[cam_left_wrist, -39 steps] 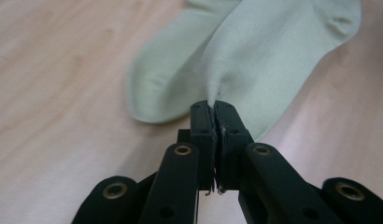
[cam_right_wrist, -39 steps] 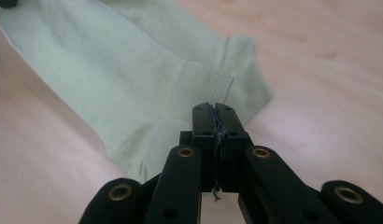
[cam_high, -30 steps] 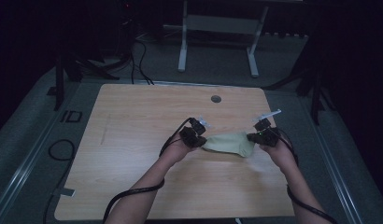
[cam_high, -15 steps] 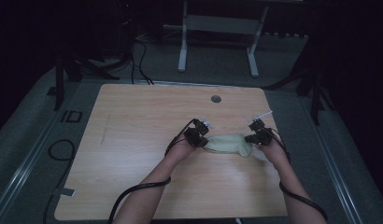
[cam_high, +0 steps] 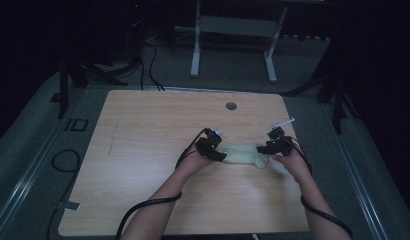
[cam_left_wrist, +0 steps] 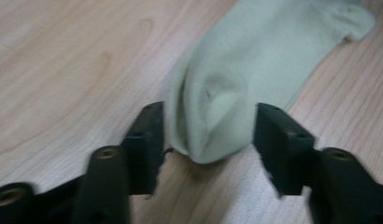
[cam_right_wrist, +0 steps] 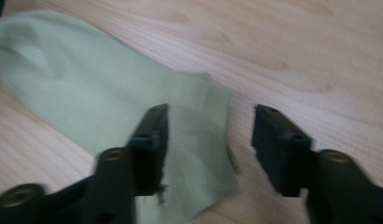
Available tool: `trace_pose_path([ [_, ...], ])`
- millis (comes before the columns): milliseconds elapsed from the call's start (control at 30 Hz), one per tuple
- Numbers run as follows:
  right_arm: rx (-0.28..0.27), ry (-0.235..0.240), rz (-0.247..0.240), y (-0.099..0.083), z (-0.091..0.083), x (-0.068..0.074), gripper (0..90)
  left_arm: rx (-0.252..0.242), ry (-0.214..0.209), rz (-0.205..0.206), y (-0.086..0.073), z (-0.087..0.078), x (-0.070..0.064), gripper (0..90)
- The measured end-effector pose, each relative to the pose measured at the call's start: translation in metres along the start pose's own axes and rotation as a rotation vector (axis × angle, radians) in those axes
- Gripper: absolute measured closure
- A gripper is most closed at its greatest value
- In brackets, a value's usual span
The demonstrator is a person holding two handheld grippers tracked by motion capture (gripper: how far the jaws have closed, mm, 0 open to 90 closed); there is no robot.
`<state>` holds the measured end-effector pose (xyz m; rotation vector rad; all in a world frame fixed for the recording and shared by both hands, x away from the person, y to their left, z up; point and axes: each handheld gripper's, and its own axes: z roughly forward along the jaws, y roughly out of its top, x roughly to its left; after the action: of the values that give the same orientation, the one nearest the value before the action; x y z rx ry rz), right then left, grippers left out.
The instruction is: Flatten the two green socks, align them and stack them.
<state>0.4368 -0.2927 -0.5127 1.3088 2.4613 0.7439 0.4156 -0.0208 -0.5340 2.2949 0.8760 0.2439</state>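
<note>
- Sock (cam_high: 241, 153) was lying flat on the wooden table (cam_high: 143, 150), a bit right of the middle and toward my side, stretched out sideways between my two hands.
- Pretty sure I was at the "line up and grab both ends" step, looked like I was getting set to straighten or fold it. Nothing was pinched yet.
- My left gripper (cam_left_wrist: 208, 128) was spread wide, jaws on either side of one rounded end of the sock. In the left gripper view that end sat right in the gap, puckered up a little, with the left-hand jaw just beside the fabric edge and the other jaw a touch clear of it.
- My right gripper (cam_right_wrist: 209, 126) was spread wide too, holding nothing. In the right gripper view the straight-cut end of the sock lay under the left-hand jaw and poked partway into the gap, while the other jaw was over bare wood.
- Couldn't tell for sure whether the jaw tips were actually pressing on the cloth or floating just above it, the shots were a bit blurry.
- Next move, my guess: nudge the right gripper over so the cloth edge sits centered, drop both low to the table, then squeeze so each one catches both layers.
- Risk was grabbing only the top layer, or shoving the sock into a bunch.
</note>
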Motion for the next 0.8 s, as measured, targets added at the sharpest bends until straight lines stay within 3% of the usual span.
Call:
trace_pose_path([
  [67, -0.024, -0.004, 0.003, 0.001, -0.004, 0.001, 34.5, -0.016, 0.006, -0.016, -0.001, -0.004, 0.001, 27.5],
  [133, -0.042, 0.025, 0.018, 0.001, -0.007, 0.001, 26.7, -0.039, -0.002, -0.032, -0.003, -0.008, 0.001, 21.4],
  [200, -0.049, 0.049, 0.001, 0.0, -0.008, 0.002, 20.1, -0.049, 0.006, -0.035, -0.006, -0.011, 0.001, 14.8],
  [333, -0.039, 0.067, -0.023, -0.005, -0.007, 0.006, 14.1, -0.09, 0.06, -0.049, -0.012, -0.018, 0.001, 8.8],
  [533, -0.049, 0.068, -0.037, -0.013, -0.006, 0.01, 13.7, -0.138, 0.074, -0.085, -0.024, -0.027, 0.005, 6.3],
  [800, -0.094, 0.068, -0.045, -0.02, -0.014, 0.017, 14.0, -0.143, 0.066, -0.097, -0.038, -0.03, 0.007, 5.6],
])
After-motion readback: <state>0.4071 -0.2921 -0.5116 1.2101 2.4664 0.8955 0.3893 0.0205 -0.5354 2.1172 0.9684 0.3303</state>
